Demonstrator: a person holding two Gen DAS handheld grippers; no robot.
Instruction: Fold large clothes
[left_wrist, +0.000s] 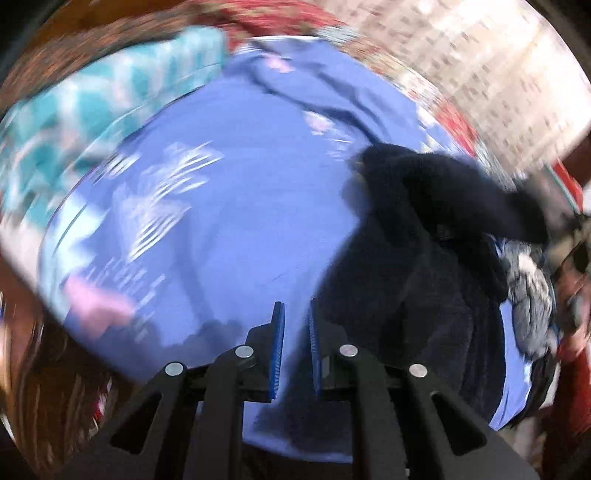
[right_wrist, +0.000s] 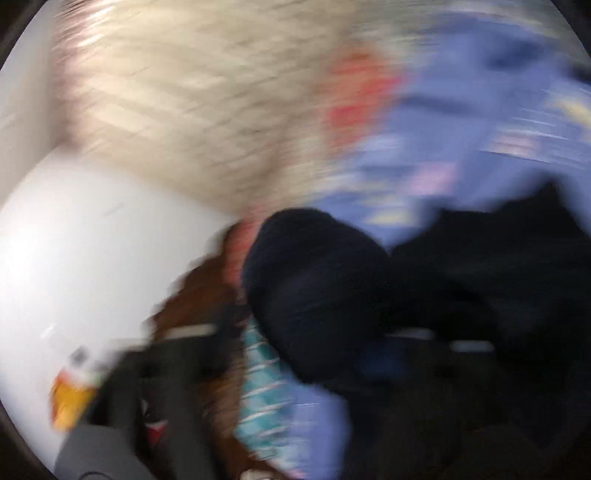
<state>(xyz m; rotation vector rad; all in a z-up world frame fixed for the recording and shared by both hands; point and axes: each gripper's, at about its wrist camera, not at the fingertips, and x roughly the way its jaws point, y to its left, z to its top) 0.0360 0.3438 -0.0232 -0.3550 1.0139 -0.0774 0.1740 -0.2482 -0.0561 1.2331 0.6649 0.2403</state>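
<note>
The left gripper (left_wrist: 296, 321), jaws narrowly parted and empty over the blue printed sheet (left_wrist: 229, 229), risks missing the dark fleece garment (left_wrist: 417, 236) at three o'clock; the right gripper's state cannot be told through blur.

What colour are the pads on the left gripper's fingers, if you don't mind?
Blue, ribbed pads on black fingers; clearest in the left wrist view.

A blurred pale tiled floor (left_wrist: 491, 74) fills one to two o'clock in the left wrist view above a red patterned bedcover (left_wrist: 295, 18) at twelve, while the right wrist view shows the same floor (right_wrist: 207, 110) at eleven and a white wall (right_wrist: 81, 251) at nine.
</note>
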